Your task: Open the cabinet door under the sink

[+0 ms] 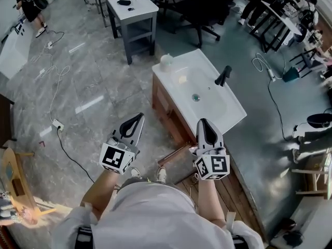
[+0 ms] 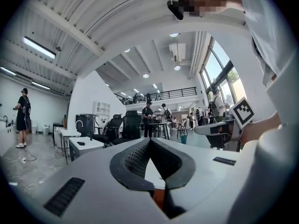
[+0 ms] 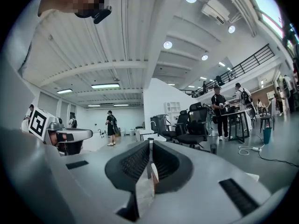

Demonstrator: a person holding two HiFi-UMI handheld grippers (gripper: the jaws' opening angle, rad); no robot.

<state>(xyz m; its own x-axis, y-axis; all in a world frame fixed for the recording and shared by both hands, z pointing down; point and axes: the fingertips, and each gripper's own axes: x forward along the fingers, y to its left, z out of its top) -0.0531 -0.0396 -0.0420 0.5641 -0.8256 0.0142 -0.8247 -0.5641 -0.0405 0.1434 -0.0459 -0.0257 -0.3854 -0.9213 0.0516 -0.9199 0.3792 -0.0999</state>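
The sink unit has a white basin top (image 1: pixel 207 105) with a black tap (image 1: pixel 223 75). Under it is a brown wooden cabinet (image 1: pixel 167 108) whose front faces left in the head view. A brown panel (image 1: pixel 175 154) juts from that front near my feet; I cannot tell whether it is a door standing ajar. My left gripper (image 1: pixel 139 116) (image 2: pixel 150 140) hangs left of the cabinet front, shut and holding nothing. My right gripper (image 1: pixel 203 121) (image 3: pixel 150 142) hovers over the basin's near edge, also shut and holding nothing. Neither touches the cabinet.
A white cup (image 1: pixel 166 61) stands on the basin's far corner. A grey side table (image 1: pixel 132 8) is beyond the sink, with black office chairs behind. Cables and a power strip (image 1: pixel 57 123) lie on the floor at left. A person (image 1: pixel 30 7) stands far left.
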